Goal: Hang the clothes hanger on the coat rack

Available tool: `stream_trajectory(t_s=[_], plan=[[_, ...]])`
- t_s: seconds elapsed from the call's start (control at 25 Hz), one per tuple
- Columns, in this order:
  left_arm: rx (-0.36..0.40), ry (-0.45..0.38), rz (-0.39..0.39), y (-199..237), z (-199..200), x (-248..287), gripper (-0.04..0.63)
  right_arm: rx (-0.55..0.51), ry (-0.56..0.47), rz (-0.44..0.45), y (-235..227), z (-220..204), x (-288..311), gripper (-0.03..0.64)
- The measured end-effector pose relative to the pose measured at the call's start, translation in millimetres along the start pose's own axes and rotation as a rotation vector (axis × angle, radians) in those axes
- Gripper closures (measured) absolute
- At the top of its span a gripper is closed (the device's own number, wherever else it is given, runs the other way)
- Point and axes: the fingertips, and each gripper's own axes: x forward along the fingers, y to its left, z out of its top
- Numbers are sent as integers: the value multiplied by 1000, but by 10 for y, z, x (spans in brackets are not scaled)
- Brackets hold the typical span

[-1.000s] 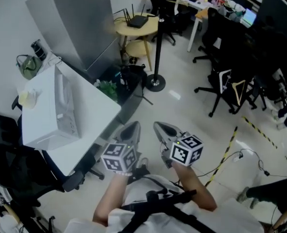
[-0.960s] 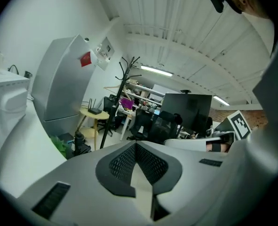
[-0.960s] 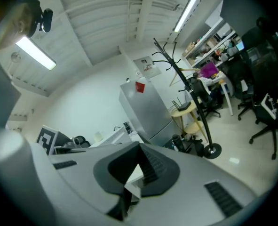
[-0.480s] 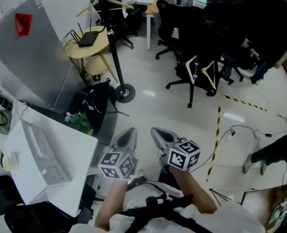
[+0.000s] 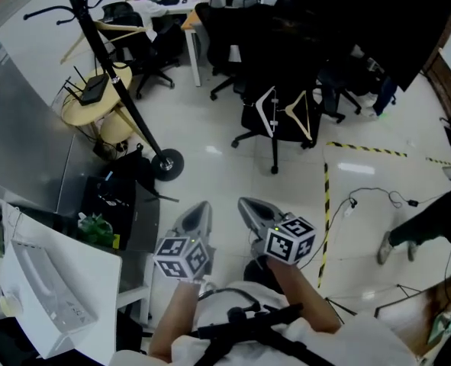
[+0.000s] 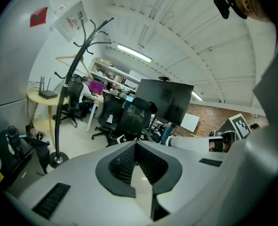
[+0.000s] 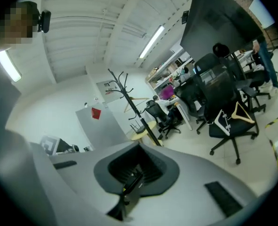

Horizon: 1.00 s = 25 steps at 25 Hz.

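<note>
Left tongs (image 5: 198,213) and right tongs (image 5: 252,209) are closed and empty. The head view shows the base of the coat rack (image 5: 126,88) at far left. The right gripper view shows its top, plus 2 hangers (image 7: 242,112) on a chair (image 7: 233,127).

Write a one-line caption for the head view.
Both shut, left gripper and right gripper face a coat rack and two hangers on a chair.

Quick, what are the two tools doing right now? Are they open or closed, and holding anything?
The left tool is closed, holding nothing.
The right tool is closed, holding nothing.
</note>
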Motion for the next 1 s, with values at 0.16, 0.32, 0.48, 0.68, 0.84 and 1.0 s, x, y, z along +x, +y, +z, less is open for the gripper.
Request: stream_trajectory(t_s=[0.16, 0.32, 0.48, 0.68, 0.84, 1.0], plan=[[-9, 8, -50, -346, 105, 708, 606, -1, -24, -32, -619, 466, -132, 614], [0, 18, -80, -703, 93, 1356, 606, -3, -35, -53, -1230, 787, -330, 614], [-21, 33, -106, -945, 49, 1915, 606, 30, -36, -72, -1807, 1014, -452, 613], [5, 96, -104, -1087, -2, 2438, 606, 72, -18, -122, -2400, 1176, -459, 614], [-2, 124, -91, -1038, -56, 2685, 606, 99, -3, -149, -2675, 1160, -382, 612], [23, 164, -91, -945, -82, 3032, 606, 115, 18, -166, -2962, 1190, -225, 591]])
